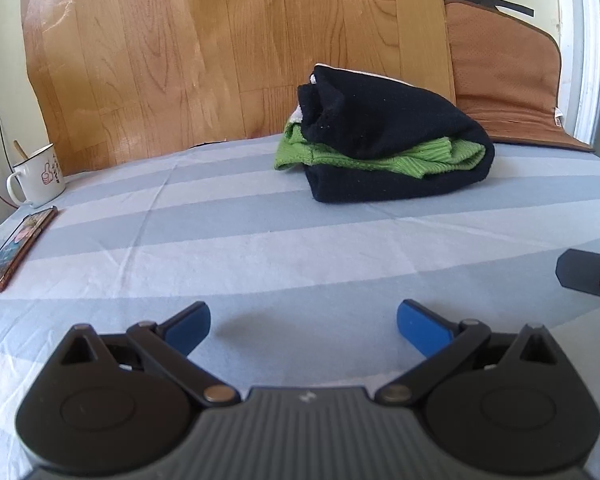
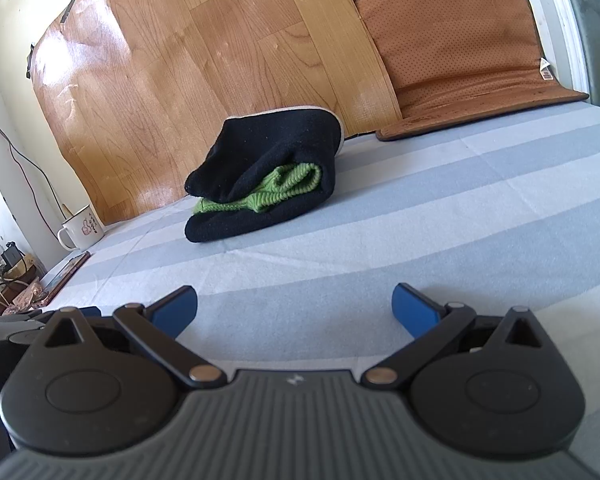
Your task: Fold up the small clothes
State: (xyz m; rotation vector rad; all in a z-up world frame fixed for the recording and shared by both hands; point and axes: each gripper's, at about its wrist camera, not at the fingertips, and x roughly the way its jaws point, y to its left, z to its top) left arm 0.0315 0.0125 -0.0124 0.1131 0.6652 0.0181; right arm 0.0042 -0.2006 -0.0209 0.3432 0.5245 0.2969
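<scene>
A folded black garment [image 1: 396, 136] with green knit trim [image 1: 380, 158] lies in a bundle on the blue-and-white striped sheet [image 1: 260, 248], toward the back. It also shows in the right wrist view [image 2: 268, 168] with the green trim [image 2: 276, 192] tucked in its fold. My left gripper [image 1: 304, 322] is open and empty, well short of the bundle. My right gripper [image 2: 296, 308] is open and empty, also well short of it. Part of the right gripper shows at the right edge of the left wrist view.
A white mug [image 1: 40, 176] and a phone [image 1: 16, 248] sit at the sheet's left edge. A wood-pattern board [image 1: 220, 48] leans on the wall behind. A brown cushion [image 2: 460, 48] stands at the back right. Cables [image 2: 4, 272] lie off the left side.
</scene>
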